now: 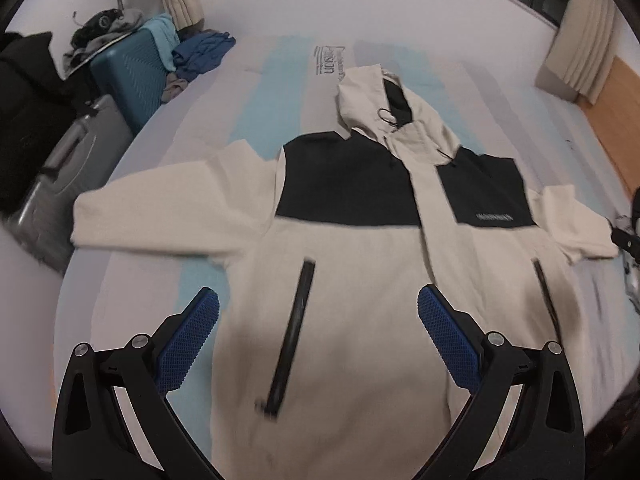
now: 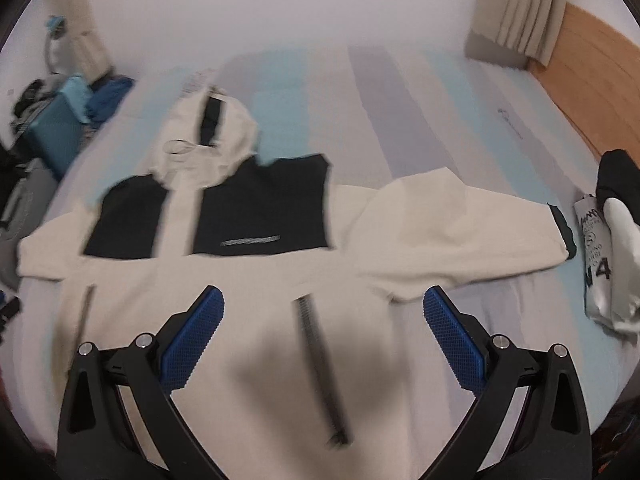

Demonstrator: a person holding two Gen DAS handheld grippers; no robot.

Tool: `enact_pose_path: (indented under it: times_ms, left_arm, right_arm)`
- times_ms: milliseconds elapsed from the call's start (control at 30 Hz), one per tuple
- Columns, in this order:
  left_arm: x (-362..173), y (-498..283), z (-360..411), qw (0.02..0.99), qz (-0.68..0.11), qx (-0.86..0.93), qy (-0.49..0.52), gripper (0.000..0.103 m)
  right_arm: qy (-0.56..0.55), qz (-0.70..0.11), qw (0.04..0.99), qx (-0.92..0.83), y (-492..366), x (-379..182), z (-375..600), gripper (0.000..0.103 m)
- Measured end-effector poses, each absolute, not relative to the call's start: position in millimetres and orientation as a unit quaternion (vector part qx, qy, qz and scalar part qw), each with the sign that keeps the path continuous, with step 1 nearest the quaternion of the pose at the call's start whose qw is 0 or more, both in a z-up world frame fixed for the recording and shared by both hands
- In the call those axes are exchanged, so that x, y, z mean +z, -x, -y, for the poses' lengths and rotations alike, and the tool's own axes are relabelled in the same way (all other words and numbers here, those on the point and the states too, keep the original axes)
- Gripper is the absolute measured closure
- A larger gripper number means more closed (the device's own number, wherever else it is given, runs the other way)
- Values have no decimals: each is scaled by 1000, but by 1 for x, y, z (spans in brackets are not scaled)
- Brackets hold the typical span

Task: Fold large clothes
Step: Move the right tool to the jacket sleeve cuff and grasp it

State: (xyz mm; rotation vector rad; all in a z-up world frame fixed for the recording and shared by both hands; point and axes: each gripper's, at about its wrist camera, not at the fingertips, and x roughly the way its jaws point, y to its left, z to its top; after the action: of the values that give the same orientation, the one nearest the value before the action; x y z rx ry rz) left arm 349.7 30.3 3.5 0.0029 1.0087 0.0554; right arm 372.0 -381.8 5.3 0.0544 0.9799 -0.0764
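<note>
Both tools, left tool and right tool, hovering agape, gripping nothing, over jacket lying flat mid-bed, sleeves outspread; folding not yet beginning.

A cream hooded jacket with black chest panels lies face up, sleeves spread, on a bed with a pale blue and grey striped cover. The left black tongs with blue ribbed pads hover spread wide above its lower front. A teal hard-shell suitcase stands beside the bed.
</note>
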Motion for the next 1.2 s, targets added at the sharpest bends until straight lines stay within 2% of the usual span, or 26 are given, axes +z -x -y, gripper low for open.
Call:
enact_pose_path:
  times_ms: [233,367,667,1100,1133,1200]
  left_arm:
    - [-50,-438,-38,858,-511,29,-38,6]
    - [-85,-479,-40,847,-527,35,-58,6]
    - [-142,-526,-51,813,-575,79,-31,6]
    - [-163,-557,-42,807,-581,102,-24,5]
    - [-162,-557,-42,808,-579,104,-21,5]
    - [-161,-557,-42,810,-577,104,-20,6]
  right_arm:
    - [4,-499,862,-89,-460,-58,496,7]
    - [42,-528,835,-151,-501,-88,595,7]
    - [15,-589,776,-224,-526,-130,773,7]
    - [-59,-609,766,-195,-506,-181,825,10]
    - [-78,-607,767,-194,-503,-182,829,11]
    - [-100,-605,766,-192,-500,-181,830,20]
